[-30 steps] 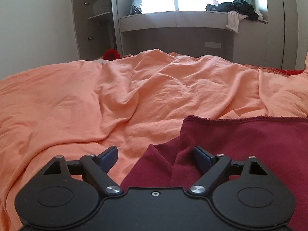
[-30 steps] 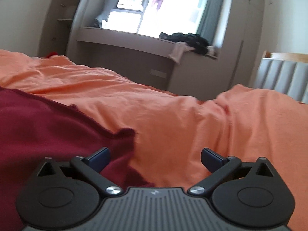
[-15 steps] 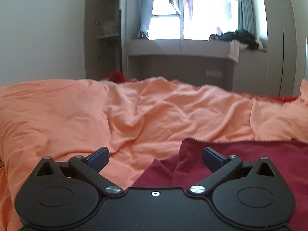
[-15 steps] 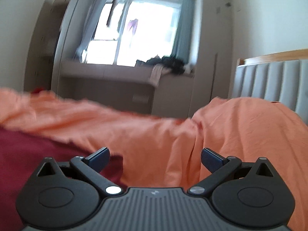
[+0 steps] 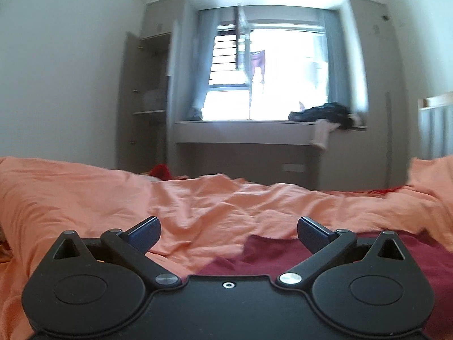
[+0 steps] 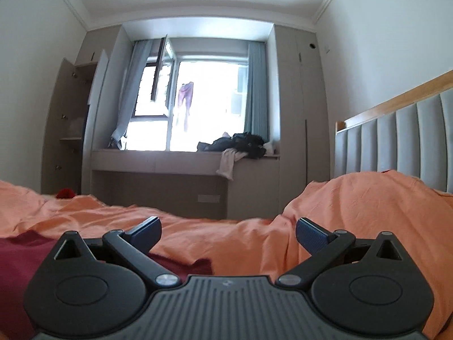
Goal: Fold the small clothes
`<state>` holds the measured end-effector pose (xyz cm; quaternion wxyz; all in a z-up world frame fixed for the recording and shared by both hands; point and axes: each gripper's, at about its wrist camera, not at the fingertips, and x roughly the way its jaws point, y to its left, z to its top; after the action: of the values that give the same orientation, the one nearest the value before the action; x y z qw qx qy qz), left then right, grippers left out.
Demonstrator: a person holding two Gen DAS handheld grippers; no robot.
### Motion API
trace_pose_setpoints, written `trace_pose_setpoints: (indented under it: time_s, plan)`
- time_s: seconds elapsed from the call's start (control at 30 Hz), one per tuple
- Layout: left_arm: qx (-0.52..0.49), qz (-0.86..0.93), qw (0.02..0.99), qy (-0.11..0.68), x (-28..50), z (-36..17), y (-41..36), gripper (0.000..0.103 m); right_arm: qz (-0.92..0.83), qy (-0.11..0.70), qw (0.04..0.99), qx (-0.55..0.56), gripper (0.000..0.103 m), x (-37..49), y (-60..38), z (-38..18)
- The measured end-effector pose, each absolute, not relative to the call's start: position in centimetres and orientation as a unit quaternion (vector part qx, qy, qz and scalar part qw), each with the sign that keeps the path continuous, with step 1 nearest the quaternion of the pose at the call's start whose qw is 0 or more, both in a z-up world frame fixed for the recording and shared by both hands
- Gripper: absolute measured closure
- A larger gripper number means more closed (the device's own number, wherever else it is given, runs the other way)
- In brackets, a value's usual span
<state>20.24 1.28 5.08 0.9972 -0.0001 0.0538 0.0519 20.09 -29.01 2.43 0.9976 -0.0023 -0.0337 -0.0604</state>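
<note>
A dark red garment (image 5: pixel 271 257) lies flat on the orange bed cover (image 5: pixel 85 198), low in the left wrist view and to the right of centre. My left gripper (image 5: pixel 228 231) is open and empty, held just above the garment's left edge. In the right wrist view the same garment (image 6: pixel 22 252) shows at the lower left, with one corner (image 6: pixel 198 266) reaching under my right gripper (image 6: pixel 228 231). The right gripper is open and empty, low over the cover. Both views point level across the bed.
A window ledge (image 5: pixel 240 131) with a pile of dark clothes (image 5: pixel 325 114) stands past the bed's far side. An open wardrobe (image 5: pixel 144 99) stands at the left. A padded grey headboard (image 6: pixel 396 141) and a raised hump of the cover (image 6: pixel 368 198) are at the right.
Both grippers have tilted upward, so the views now look level at the window instead of down at the garment. The left gripper's fingers have spread wider. Neither holds anything.
</note>
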Motion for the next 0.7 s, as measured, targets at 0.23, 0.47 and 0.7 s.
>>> trace_pose_setpoints:
  time_s: [0.23, 0.47, 0.7]
  plan:
    - [-0.023, -0.031, 0.997, 0.061, 17.1, 3.6, 0.3, 0.0, 0.013, 0.017, 1.0, 0.006, 0.0, 19.7, -26.6, 1.5]
    - [-0.047, -0.043, 0.995, 0.072, 15.9, 1.9, 0.4, 0.001, 0.064, 0.044, 0.997, -0.013, 0.0, 19.2, -24.1, 0.7]
    - [-0.072, 0.006, 0.996, 0.052, 13.7, 1.2, 1.4, 0.001, 0.044, 0.051, 0.997, -0.032, 0.0, 19.3, -23.4, 0.0]
